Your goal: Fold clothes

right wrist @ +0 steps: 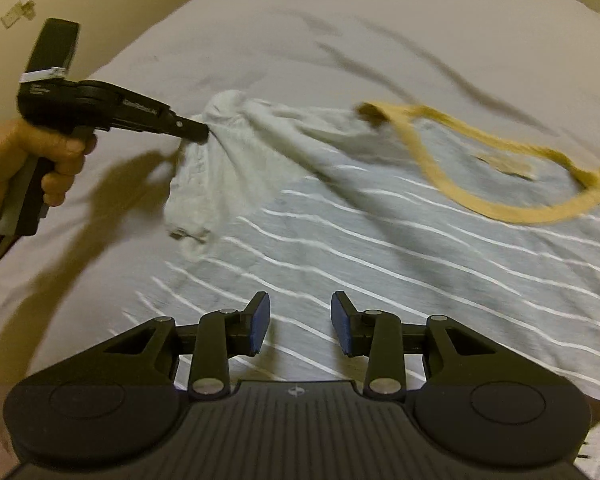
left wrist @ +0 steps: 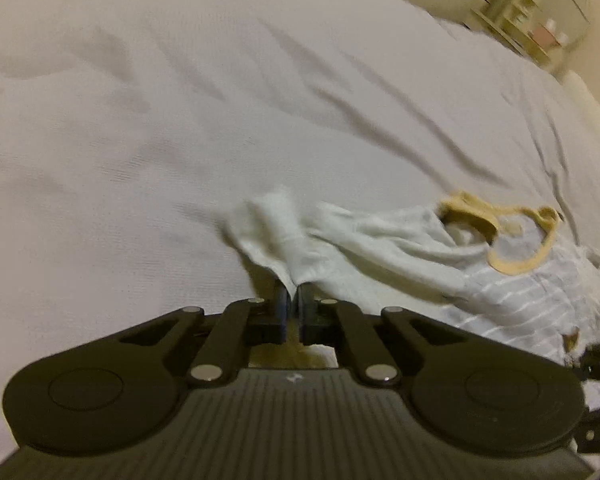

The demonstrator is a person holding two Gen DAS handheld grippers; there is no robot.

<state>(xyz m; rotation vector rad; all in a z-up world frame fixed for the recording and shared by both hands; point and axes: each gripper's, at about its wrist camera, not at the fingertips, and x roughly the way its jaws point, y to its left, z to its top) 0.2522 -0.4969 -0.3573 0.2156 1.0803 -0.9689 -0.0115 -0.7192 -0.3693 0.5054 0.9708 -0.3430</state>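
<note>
While clamped on the shirt [left wrist: 380, 248] sleeve, left tongs [left wrist: 293, 292]; right tongs [right wrist: 300, 320] apart above its stripes.

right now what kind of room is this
Probably a bedroom: a striped T-shirt lies on a wide bed under a wrinkled white bedspread, with a shelf of small items by the wall.

The left claw [left wrist: 293, 290] has its two fingers pressed together, pinched on a fold of pale cloth, and the person's hand [right wrist: 40, 156] wraps the pistol-style handle beneath it, fingers curled round the grip. The right claw [right wrist: 300, 322] hangs low with its blue-padded fingers [right wrist: 260, 322] spread apart, gripping nothing, well to the right of the other claw.
</note>
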